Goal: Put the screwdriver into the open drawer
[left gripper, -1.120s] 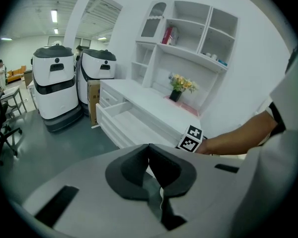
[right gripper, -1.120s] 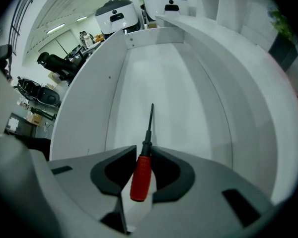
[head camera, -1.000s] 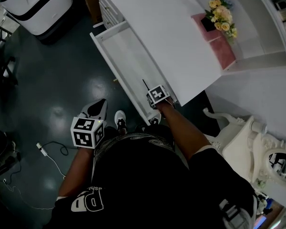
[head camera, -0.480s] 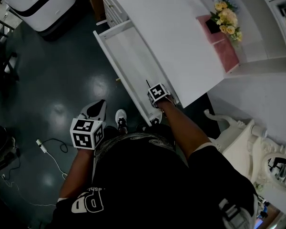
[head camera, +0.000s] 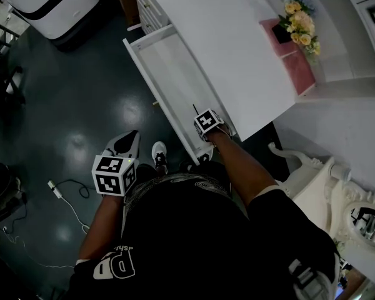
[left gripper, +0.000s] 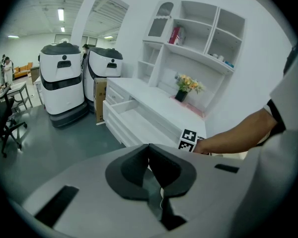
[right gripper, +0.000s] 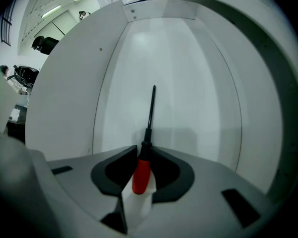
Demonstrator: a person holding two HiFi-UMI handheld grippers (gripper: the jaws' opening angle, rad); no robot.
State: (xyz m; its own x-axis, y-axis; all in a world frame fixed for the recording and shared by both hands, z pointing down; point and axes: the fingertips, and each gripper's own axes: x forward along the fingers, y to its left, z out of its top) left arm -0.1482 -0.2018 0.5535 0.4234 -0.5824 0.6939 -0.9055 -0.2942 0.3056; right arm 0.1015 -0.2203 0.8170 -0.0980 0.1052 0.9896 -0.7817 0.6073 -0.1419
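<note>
Here the right gripper [right gripper: 147, 150] points down into the open drawer [right gripper: 198, 83], its jaws pinching the screwdriver [right gripper: 147, 135] by its red handle, seemingly to release it onto the drawer floor, while the left gripper [left gripper: 149, 150], jaws pressed together, waits aside.

We see a screwdriver [right gripper: 141, 175] with a red handle and a thin black shaft. The drawer [head camera: 175, 74] is white, and so is the desk top [head camera: 231, 49]. The floor [head camera: 69, 99] is dark and shiny. The flowers [head camera: 300, 25] are yellow, on a pink mat [head camera: 297, 67]. The left gripper [left gripper: 149, 150] and the right gripper [right gripper: 145, 150] are light grey with dark grey jaws, and their cubes have black and white squares.
</note>
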